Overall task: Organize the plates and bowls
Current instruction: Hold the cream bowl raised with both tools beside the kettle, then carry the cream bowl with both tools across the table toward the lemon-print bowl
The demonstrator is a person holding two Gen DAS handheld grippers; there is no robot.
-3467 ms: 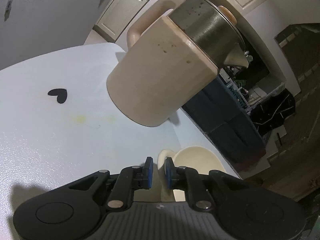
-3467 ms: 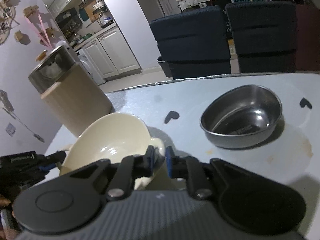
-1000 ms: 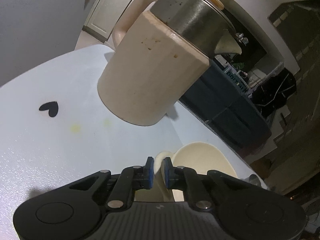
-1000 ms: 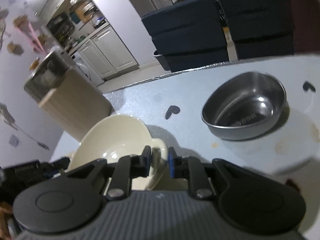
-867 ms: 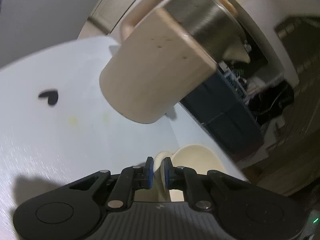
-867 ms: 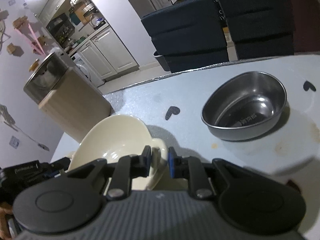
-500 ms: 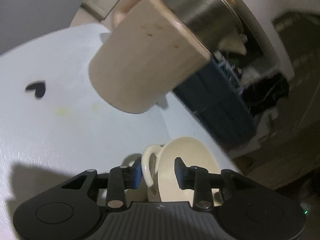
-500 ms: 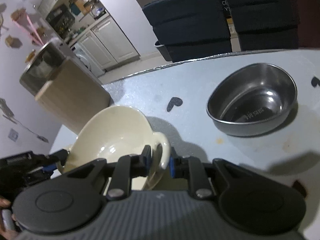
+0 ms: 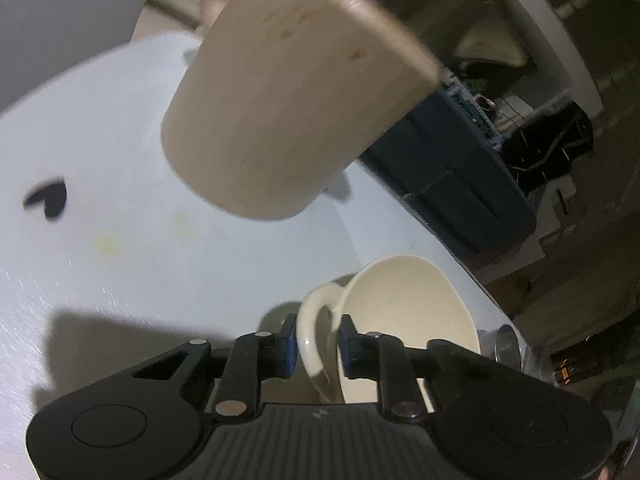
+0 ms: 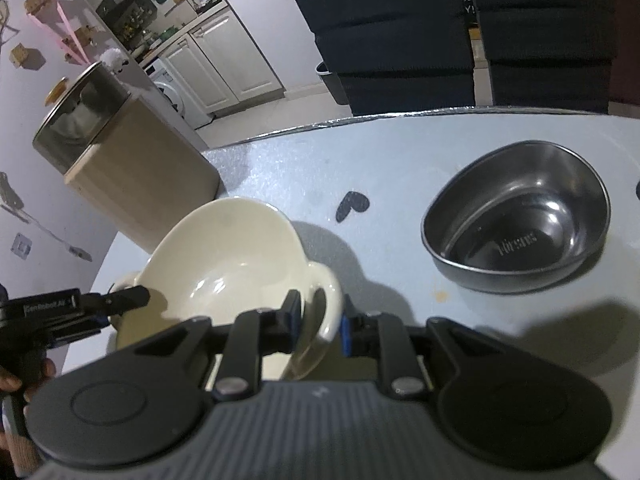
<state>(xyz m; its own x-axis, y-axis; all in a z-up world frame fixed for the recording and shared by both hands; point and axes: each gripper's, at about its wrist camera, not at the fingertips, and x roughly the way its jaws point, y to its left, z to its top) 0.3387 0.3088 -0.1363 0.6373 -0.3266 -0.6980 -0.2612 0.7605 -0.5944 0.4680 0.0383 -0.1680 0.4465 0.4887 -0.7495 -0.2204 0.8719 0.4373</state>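
Observation:
A cream bowl (image 10: 228, 256) with two loop handles sits tilted over the pale table (image 10: 360, 152), casting a shadow to its right. My right gripper (image 10: 320, 326) is shut on its near handle (image 10: 330, 300). In the left wrist view the other handle (image 9: 310, 332) stands between the jaws of my left gripper (image 9: 317, 344). Those jaws are closing, with a gap still showing on the right pad's side. The left gripper's fingertip (image 10: 132, 298) also shows at the bowl's left rim. An empty steel bowl (image 10: 520, 232) rests on the table to the right.
A tall beige jug with a steel lid (image 9: 288, 108) stands close behind the cream bowl, also seen as the jug (image 10: 132, 176). Black heart stickers (image 10: 352, 204) dot the table. Dark chairs (image 10: 400, 40) line the far edge. A hand (image 10: 12, 380) holds the left gripper.
My left gripper's jaws came off the bowl's handle, spread, then narrowed around it again. The jug looms larger in the left view. My right gripper keeps its hold.

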